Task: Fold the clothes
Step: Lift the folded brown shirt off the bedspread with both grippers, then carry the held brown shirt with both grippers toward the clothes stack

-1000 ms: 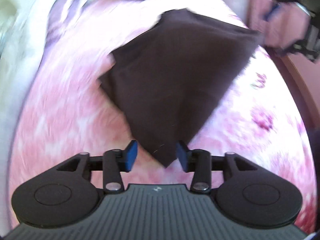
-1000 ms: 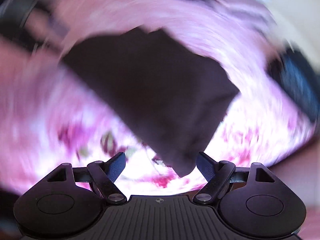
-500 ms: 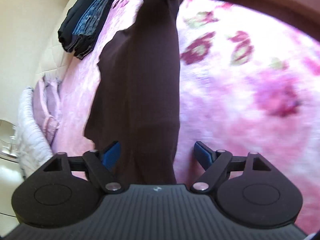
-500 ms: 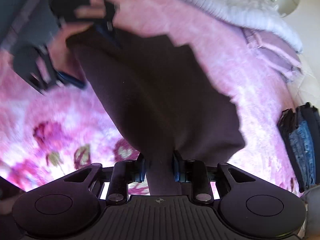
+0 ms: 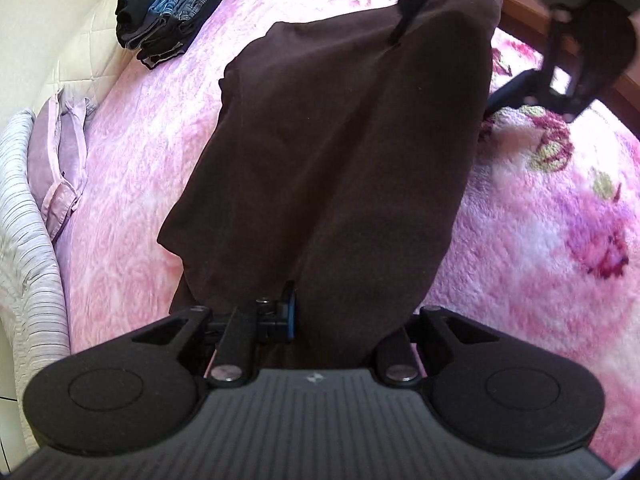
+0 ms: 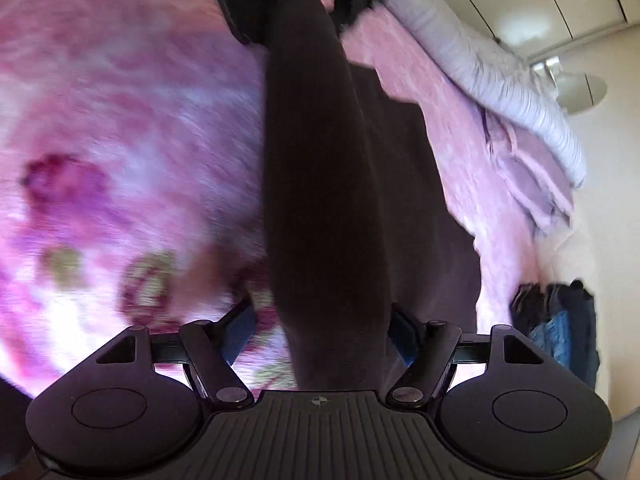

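So there was just one dark brown garment (image 5: 336, 152) in play, hanging up off the pink floral bed (image 5: 560, 216) and stretched between the two sets of tongs. Going left to right in the left wrist view: one striped pale duvet (image 5: 28, 264) bunched at the edge, one lilac pillow (image 5: 60, 160) next to it, one stack of folded jeans and dark clothes (image 5: 172, 8) further up by the cream wall, then the brown garment filling the middle, and the other tool (image 5: 576, 52) up in the top right corner. The left tongs (image 5: 344, 320) were clamped onto the near end of the garment, though only the left blue pad (image 5: 289, 312) showed, the other side being buried under fabric. Half a second earlier those same tongs were wide apart with the cloth just draped between them, so that's the big change. The right tongs (image 6: 322, 332) went the opposite way: they'd been pinched on the garment before, but now both blue pads sat spread apart with the fabric hanging loose between them. No readable brand or writing anywhere, only a small logo mark on each tool body.
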### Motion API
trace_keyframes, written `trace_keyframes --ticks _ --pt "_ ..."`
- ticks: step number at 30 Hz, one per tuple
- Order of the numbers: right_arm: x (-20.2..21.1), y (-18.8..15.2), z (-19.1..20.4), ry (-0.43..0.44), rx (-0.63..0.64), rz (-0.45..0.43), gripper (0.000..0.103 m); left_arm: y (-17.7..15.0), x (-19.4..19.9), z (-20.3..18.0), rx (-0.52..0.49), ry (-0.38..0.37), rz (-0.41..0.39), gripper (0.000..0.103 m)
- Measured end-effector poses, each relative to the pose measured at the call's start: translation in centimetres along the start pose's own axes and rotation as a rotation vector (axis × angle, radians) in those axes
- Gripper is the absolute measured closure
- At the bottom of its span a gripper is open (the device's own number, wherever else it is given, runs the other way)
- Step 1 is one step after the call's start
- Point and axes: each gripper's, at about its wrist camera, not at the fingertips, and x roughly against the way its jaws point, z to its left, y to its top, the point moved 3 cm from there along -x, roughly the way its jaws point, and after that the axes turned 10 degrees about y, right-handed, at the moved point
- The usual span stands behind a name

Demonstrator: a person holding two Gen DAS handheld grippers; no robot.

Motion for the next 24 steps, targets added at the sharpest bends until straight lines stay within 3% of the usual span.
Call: trace_keyframes --ticks 3,4,5,8,15,24 --pt "-0.8 -0.8 -2.7 0.015 -0.041 0.019 0.032 0.3 1.1 0.2 -0.009 -0.005 0.007 0.087" --pt "-0.7 -1.0 -3.3 0.029 -0.039 0.031 0.041 0.5 1.5 0.4 -0.012 -0.007 0.011 0.087" --pt "-0.3 -1.2 -3.6 0.049 -0.04 0.04 0.064 0.6 2.0 0.7 -0.014 -0.01 0.015 0.087" --pt "1.3 -1.4 -4.5 0.098 -0.033 0.058 0.079 1.1 3.3 1.5 -0.022 -0.018 0.026 0.088" --pt "8.4 0.5 -7.3 0.16 -0.08 0.075 0.081 2.2 6.8 3.5 -0.041 -0.034 0.049 0.089" --pt "19.5 3.7 -8.4 0.179 -0.091 0.059 0.082 3.8 15.7 7.8 -0.007 -0.042 0.048 0.089"
